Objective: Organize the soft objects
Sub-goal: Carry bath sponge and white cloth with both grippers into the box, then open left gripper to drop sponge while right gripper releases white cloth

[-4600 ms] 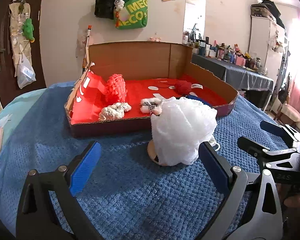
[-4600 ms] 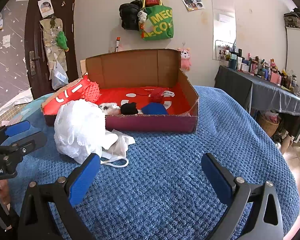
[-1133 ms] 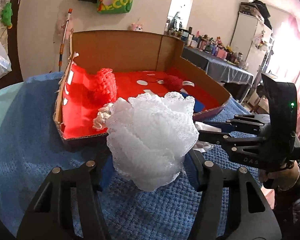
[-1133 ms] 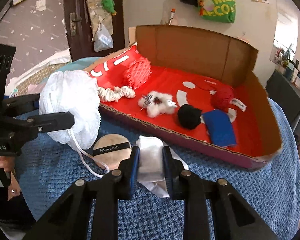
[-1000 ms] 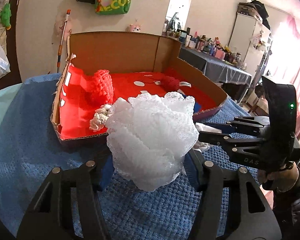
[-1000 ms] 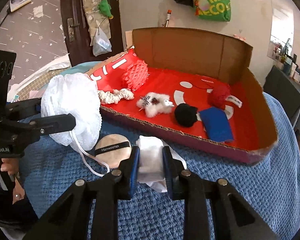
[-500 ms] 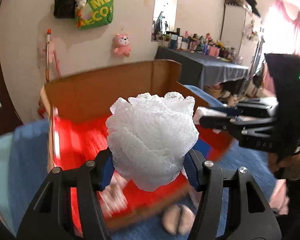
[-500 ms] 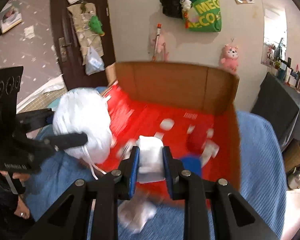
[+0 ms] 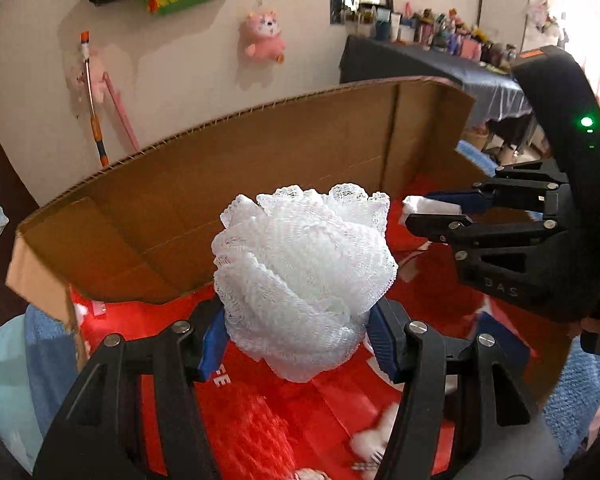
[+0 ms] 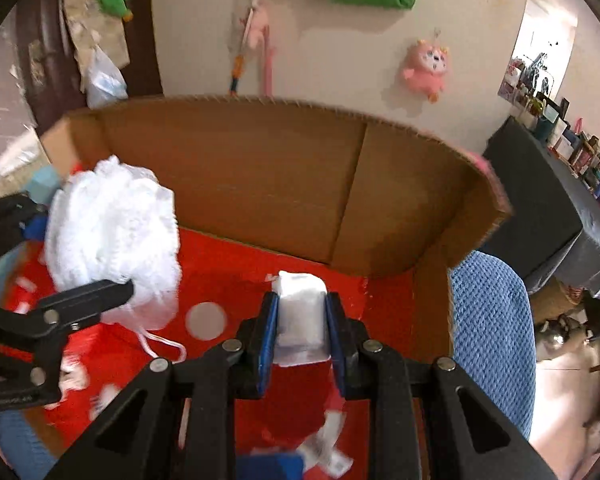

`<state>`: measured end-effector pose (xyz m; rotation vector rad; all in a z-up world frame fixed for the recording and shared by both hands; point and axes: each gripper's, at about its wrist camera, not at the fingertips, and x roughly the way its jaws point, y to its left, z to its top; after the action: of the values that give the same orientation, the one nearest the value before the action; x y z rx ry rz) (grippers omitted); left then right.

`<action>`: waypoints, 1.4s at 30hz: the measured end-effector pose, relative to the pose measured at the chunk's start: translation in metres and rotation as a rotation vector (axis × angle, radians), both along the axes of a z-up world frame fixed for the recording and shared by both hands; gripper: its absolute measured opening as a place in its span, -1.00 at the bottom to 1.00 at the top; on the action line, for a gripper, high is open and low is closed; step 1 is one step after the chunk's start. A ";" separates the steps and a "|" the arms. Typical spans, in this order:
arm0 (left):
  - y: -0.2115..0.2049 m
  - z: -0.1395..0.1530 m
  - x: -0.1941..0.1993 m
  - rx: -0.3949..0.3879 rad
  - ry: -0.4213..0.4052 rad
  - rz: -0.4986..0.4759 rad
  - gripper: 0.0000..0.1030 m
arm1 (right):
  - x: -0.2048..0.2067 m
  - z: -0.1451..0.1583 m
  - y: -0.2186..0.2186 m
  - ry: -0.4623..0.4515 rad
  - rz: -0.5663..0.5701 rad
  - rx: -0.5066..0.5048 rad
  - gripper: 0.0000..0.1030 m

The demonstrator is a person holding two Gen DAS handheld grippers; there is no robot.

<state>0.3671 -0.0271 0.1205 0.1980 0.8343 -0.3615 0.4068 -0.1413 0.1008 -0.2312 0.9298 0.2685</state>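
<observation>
Both loads had travelled from blanket to above the cardboard box [image 10: 236, 184]: left gripper [image 9: 296, 340] squeezing white mesh pouf [image 9: 304, 276], right gripper [image 10: 300, 332], at its 3 o'clock, pinching what looked like folded white cloth [image 10: 302, 312]; release apparently pending.

Right tongs over the box, gripping white cloth

Right gripper [image 10: 300, 328] is pinching a folded white cloth [image 10: 301, 312] above the cardboard box [image 10: 284, 184]; to its left, the left gripper [image 10: 80, 296] is clamping a white mesh pouf [image 10: 112, 236].
</observation>
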 end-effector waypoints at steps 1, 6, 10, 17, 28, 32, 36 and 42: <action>-0.001 -0.003 0.004 0.006 0.010 0.002 0.11 | 0.005 -0.005 0.001 0.013 -0.002 -0.011 -0.50; -0.002 -0.018 0.021 0.051 0.057 0.017 0.11 | 0.026 -0.025 0.005 0.071 -0.012 -0.060 -0.50; -0.002 -0.025 0.029 0.066 0.083 0.035 0.11 | 0.040 -0.034 0.006 0.110 -0.026 -0.072 -0.50; -0.001 -0.034 0.036 0.063 0.117 0.058 0.14 | 0.049 -0.041 0.007 0.134 -0.044 -0.089 -0.50; -0.004 -0.038 0.037 0.055 0.120 0.060 0.17 | 0.057 -0.042 0.012 0.156 -0.051 -0.081 -0.48; -0.003 -0.038 0.040 0.049 0.122 0.063 0.19 | 0.061 -0.039 0.008 0.157 -0.049 -0.078 -0.48; -0.001 -0.039 0.041 0.049 0.122 0.063 0.23 | 0.062 -0.039 0.007 0.161 -0.052 -0.073 -0.47; 0.002 -0.037 0.045 0.033 0.118 0.065 0.35 | 0.065 -0.043 0.000 0.161 -0.059 -0.066 -0.29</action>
<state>0.4119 -0.0256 0.0830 0.1816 0.9611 -0.3005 0.4721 -0.1416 0.0579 -0.2449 1.1047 0.2040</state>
